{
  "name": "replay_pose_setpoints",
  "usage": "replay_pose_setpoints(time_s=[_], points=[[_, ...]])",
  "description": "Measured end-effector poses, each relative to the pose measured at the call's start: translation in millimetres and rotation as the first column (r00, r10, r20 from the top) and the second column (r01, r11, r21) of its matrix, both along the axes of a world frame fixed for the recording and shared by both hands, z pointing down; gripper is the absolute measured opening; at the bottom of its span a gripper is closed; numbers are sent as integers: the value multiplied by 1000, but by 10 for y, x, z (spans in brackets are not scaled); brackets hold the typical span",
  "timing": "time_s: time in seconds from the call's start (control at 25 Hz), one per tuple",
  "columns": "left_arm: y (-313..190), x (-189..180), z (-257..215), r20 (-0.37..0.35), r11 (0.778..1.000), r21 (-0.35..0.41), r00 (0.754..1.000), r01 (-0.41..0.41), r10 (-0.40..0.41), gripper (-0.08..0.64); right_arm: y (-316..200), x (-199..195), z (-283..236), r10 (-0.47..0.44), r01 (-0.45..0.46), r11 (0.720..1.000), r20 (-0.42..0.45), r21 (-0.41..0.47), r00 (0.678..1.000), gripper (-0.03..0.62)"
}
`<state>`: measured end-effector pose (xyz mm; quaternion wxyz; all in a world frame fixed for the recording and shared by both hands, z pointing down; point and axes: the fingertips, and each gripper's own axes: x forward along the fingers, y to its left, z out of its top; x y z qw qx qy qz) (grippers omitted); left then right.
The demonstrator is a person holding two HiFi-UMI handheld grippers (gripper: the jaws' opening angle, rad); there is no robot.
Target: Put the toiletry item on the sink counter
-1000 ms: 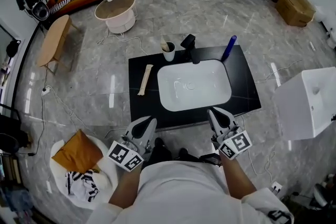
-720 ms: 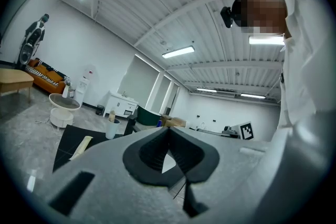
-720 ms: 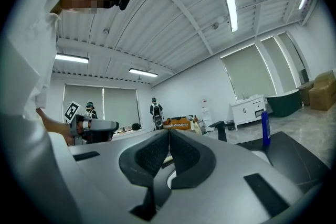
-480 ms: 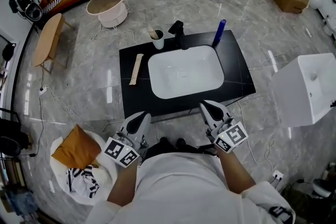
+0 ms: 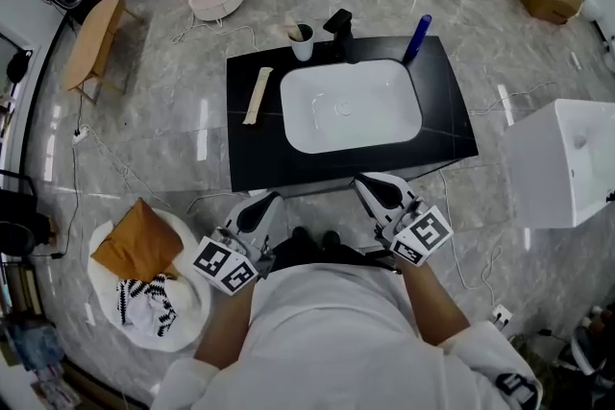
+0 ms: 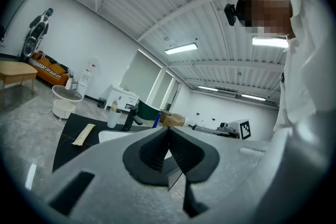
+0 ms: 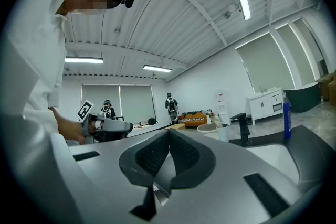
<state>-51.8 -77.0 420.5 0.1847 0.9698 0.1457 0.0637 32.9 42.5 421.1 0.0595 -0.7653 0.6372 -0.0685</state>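
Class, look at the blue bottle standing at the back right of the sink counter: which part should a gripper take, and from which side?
Probably grip the blue bottle at mid-body, jaws level, coming from the front right. It stands upright and slender, so its sides give opposite faces to close on. The faucet to its left makes that side tighter.

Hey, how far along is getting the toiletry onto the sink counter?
Looks done, or nearly: a beige strip, cup and blue bottle sit on the black counter. In hand: nothing; left tool and right tool are shut, empty, short of the counter. Left: nothing obvious.
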Motion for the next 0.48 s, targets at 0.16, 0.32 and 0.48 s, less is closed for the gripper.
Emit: replay_pose_setpoints(time_s=[0.16, 0.32, 0.48], points=[[-49, -65, 7, 1, 1000, -8, 1000, 6, -6, 17, -38, -4, 79, -13, 13, 1000, 6, -25, 1000, 15], [-83, -99, 5, 4, 1000, -5, 1000, 3, -3, 17, -91, -10, 114, -12, 12, 1000, 13, -26, 1000, 15], [-125, -112, 73, 16, 1000, -9, 1000, 6, -6, 17, -166, -36, 174, -22, 23, 999, 26, -24, 999, 15]])
